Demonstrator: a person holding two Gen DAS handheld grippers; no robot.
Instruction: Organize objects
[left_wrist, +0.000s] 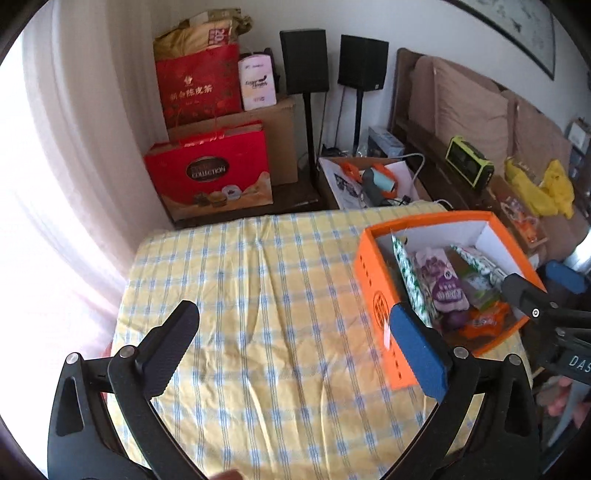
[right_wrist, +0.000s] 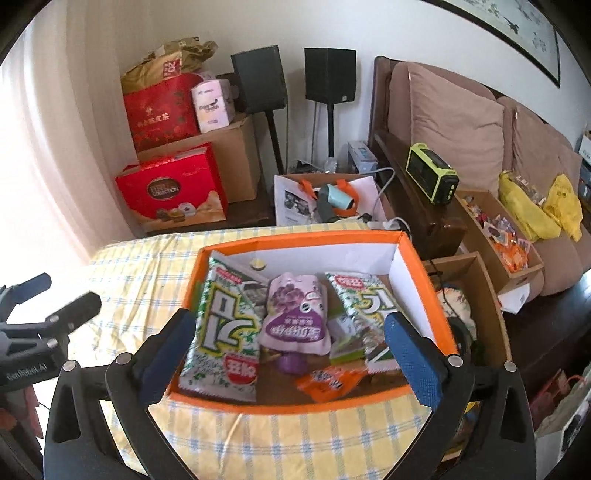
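Home living room: sofa (right_wrist: 461, 122), speakers (right_wrist: 330, 74).

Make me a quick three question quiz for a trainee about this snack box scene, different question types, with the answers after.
1. True or false: the left gripper is holding a snack packet.
2. Multiple choice: in the right wrist view, the purple pouch lies in the orange box A) between the two green-and-white packets, B) outside on the checked cloth, C) under the orange packet.
3. Short answer: what covers the surface that the box stands on?

Key
1. False. Its jaws stand wide open with nothing between them; the right gripper is open and empty too.
2. A. It lies between the large green-and-white packet and the other one.
3. A yellow checked cloth.
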